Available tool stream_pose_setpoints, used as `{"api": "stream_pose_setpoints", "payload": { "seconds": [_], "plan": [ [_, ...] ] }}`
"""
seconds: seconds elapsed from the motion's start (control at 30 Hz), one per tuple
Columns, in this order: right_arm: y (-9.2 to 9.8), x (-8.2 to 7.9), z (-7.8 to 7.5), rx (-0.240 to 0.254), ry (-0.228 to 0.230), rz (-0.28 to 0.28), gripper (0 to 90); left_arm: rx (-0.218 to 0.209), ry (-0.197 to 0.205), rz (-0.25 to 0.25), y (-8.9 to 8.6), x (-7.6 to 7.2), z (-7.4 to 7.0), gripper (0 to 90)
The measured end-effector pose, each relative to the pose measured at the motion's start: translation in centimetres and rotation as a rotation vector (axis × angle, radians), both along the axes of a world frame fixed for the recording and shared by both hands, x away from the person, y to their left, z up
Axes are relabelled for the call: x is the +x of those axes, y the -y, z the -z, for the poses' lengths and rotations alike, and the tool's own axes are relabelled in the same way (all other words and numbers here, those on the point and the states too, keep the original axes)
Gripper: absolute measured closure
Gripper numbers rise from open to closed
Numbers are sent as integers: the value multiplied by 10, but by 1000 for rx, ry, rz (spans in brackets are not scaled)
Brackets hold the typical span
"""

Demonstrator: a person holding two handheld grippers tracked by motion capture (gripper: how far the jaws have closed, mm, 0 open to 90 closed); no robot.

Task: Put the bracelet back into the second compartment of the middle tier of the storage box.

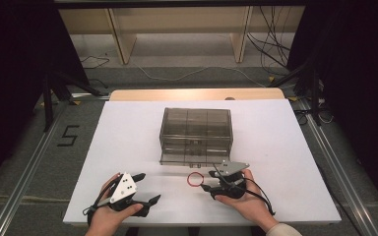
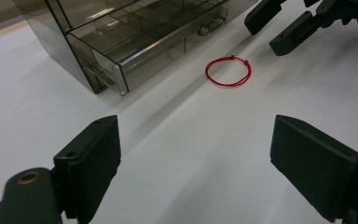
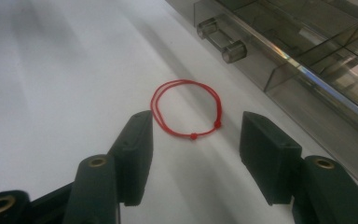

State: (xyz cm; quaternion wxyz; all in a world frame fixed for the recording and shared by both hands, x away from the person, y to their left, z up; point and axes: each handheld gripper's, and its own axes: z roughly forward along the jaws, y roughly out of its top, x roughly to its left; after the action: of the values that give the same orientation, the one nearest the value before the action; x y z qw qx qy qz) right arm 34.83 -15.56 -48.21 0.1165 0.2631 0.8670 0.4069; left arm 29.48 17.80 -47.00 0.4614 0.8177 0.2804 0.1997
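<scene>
A thin red cord loop (image 1: 195, 179) lies flat on the white table top (image 1: 128, 142), just in front of a smoky clear drawer box (image 1: 196, 129). The box's bottom drawer (image 2: 135, 51) is pulled out a little; its handle (image 3: 220, 41) faces me. My right gripper (image 1: 207, 180) is open, its jaws pointing at the red cord loop (image 3: 187, 110) from the right, close to it but apart. My left gripper (image 1: 147, 187) is open at the near left with bare table between its jaws. The red cord loop (image 2: 228, 71) lies ahead of it, and the right gripper's fingers (image 2: 291, 35) beyond.
The white table top ends close to my hands at the front edge (image 1: 202, 222). A wooden strip (image 1: 197, 94) runs along the back. Floor cables (image 1: 275, 54) and dark stand legs (image 1: 54, 83) lie beyond the table.
</scene>
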Motion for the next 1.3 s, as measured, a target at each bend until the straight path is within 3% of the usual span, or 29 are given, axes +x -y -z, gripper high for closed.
{"api": "stream_pose_setpoints", "payload": {
  "seconds": [0.43,0.8,1.1,1.3],
  "plan": [
    [-15,8,8,-65,-4,-46,522,-3,-3,0,0,0,1,158],
    [-25,11,12,-93,8,-81,572,-4,-6,2,0,1,1,159],
    [-23,15,13,-70,-26,-103,638,-8,-4,3,0,1,1,159],
    [-21,16,13,-57,-44,-92,734,-9,-2,3,0,0,1,159]
  ]
}}
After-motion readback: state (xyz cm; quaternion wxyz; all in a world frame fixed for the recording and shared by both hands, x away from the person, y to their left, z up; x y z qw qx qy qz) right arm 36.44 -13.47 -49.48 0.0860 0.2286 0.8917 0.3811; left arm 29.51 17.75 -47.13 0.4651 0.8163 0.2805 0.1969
